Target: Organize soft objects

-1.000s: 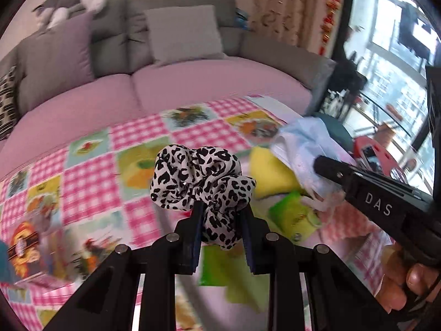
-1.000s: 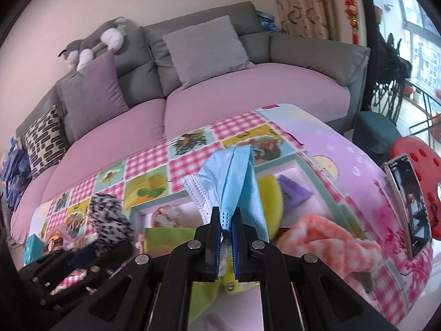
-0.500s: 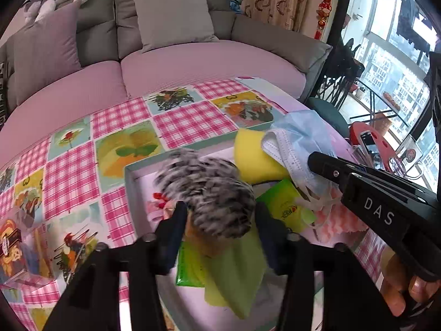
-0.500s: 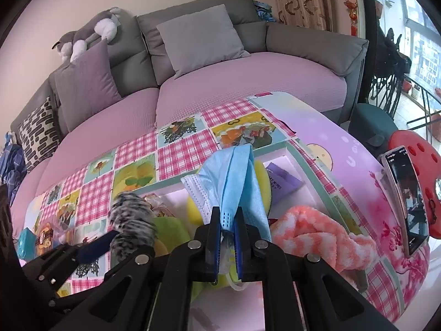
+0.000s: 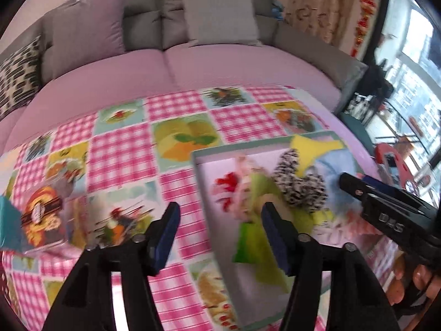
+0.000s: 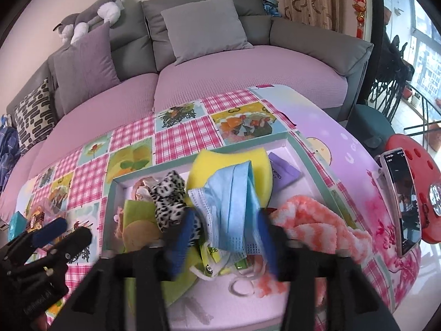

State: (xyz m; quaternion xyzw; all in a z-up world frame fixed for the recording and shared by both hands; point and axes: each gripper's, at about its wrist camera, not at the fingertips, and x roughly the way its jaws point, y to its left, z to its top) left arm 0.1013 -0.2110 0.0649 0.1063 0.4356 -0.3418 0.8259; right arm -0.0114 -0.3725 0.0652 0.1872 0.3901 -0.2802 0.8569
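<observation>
Mask [image 6: 234, 193] between opening right hand-held gripper [image 6: 224, 237]; left hand-held gripper [image 5: 220, 237] opening, empty; tray [image 5: 209, 176] blurred.

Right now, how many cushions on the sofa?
3 visible. Grey cushion against the sofa back at centre, purple cushion to its left, black-and-white patterned cushion at the far left end. More may sit out of view beyond the left edge.

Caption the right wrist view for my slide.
Right gripper opening above a blue face mask dropped in the box beside a leopard scrunchie.
</observation>
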